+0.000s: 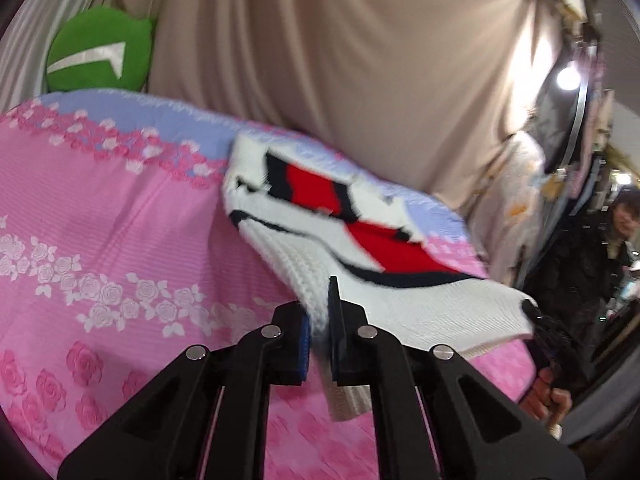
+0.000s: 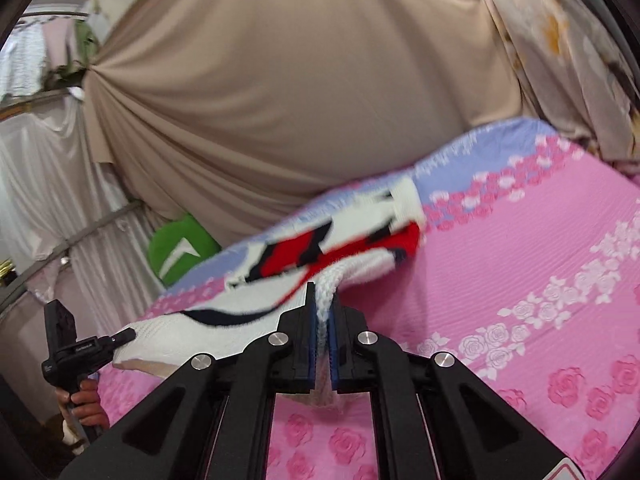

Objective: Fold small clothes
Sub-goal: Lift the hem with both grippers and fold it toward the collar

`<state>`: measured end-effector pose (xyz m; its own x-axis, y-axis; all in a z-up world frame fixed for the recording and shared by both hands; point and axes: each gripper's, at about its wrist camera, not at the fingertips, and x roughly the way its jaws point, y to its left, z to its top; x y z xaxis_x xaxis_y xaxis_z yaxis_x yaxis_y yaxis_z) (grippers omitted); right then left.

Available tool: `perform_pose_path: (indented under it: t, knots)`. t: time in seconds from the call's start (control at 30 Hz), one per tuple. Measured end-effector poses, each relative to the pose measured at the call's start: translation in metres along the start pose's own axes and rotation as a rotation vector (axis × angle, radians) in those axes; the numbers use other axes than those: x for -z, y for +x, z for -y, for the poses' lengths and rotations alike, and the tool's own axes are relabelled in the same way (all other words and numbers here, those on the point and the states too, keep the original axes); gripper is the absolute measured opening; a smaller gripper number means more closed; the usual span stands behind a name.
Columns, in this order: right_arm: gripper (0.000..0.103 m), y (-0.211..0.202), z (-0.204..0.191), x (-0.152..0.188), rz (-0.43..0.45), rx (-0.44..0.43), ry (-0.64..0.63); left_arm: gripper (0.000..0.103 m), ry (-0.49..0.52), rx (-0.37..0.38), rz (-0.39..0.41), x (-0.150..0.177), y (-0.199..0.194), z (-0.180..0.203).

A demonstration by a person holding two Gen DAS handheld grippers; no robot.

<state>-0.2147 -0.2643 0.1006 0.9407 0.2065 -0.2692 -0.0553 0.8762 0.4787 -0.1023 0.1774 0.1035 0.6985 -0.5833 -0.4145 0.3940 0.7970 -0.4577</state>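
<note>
A white knitted garment (image 1: 320, 208) with red and black shapes hangs stretched above the bed, its far end still lying on the sheet. My left gripper (image 1: 318, 320) is shut on a bunched white edge of it, which sticks out below the pads. The right gripper (image 1: 532, 312) shows at the garment's right corner, with a hand (image 1: 548, 396) on its handle. In the right wrist view my right gripper (image 2: 323, 320) is shut on a white knitted fold of the garment (image 2: 340, 248). The left gripper (image 2: 124, 336) pinches the opposite corner there.
A pink rose-patterned bedsheet (image 1: 100, 220) with a lilac band covers the bed (image 2: 540, 240). A green cushion (image 1: 100, 52) lies at the bed's far corner. A beige curtain (image 2: 280, 100) hangs behind. A floral cloth (image 1: 516, 200) hangs at the right, and a person (image 1: 624, 232) stands beyond it.
</note>
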Motion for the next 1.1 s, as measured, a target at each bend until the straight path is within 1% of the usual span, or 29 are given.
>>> perform_pose_path:
  t: [0.07,0.13,0.23,0.3,0.37,0.43,0.5,0.53,0.6,0.63,0.73,0.8,0.87,0.97,1.03,1.1]
  knots:
    - [0.005,-0.035,-0.008,-0.001,0.087,-0.076,-0.024,0.006,0.037,0.044,0.068,0.004,-0.039,0.013]
    - [0.005,-0.068,-0.017,-0.004,0.175,-0.141,-0.055,0.006,0.068,0.062,0.138,0.004,-0.067,0.025]
    - [0.005,-0.097,-0.034,-0.013,0.269,-0.211,-0.098,0.006,0.102,0.099,0.243,0.0,-0.1,0.042]
    - [0.005,-0.105,-0.043,-0.02,0.304,-0.236,-0.118,0.006,0.115,0.106,0.297,-0.005,-0.113,0.049]
    - [0.005,-0.099,-0.042,-0.029,0.308,-0.243,-0.11,0.006,0.135,0.068,0.315,-0.016,-0.107,0.053]
    - [0.005,-0.075,-0.03,-0.04,0.271,-0.234,-0.063,0.006,0.122,0.042,0.273,-0.029,-0.083,0.047]
    - [0.005,-0.039,-0.012,-0.05,0.196,-0.204,-0.005,0.006,0.097,0.0,0.203,-0.042,-0.05,0.037]
    - [0.005,-0.014,0.002,-0.054,0.146,-0.174,0.041,0.007,0.089,-0.031,0.158,-0.051,-0.022,0.03]
    - [0.005,0.03,0.026,-0.058,0.055,-0.13,0.119,0.007,0.075,-0.087,0.08,-0.061,0.02,0.017]
    - [0.005,0.055,0.039,-0.059,0.006,-0.098,0.163,0.007,0.07,-0.128,0.04,-0.066,0.047,0.009]
    - [0.005,0.116,0.074,-0.058,-0.119,-0.028,0.264,0.007,0.046,-0.218,-0.083,-0.072,0.115,-0.01]
    - [0.005,0.148,0.093,-0.055,-0.182,0.012,0.318,0.007,0.039,-0.27,-0.148,-0.072,0.153,-0.022]
    - [0.005,0.17,0.105,-0.055,-0.224,0.029,0.347,0.007,0.026,-0.296,-0.188,-0.071,0.178,-0.033]
    - [0.005,0.197,0.12,-0.054,-0.278,0.061,0.378,0.007,-0.004,-0.327,-0.223,-0.07,0.205,-0.047]
    - [0.005,0.213,0.126,-0.051,-0.317,0.083,0.384,0.008,-0.02,-0.338,-0.244,-0.066,0.22,-0.056]
    - [0.006,0.222,0.129,-0.048,-0.332,0.082,0.379,0.01,-0.026,-0.336,-0.25,-0.061,0.229,-0.062]
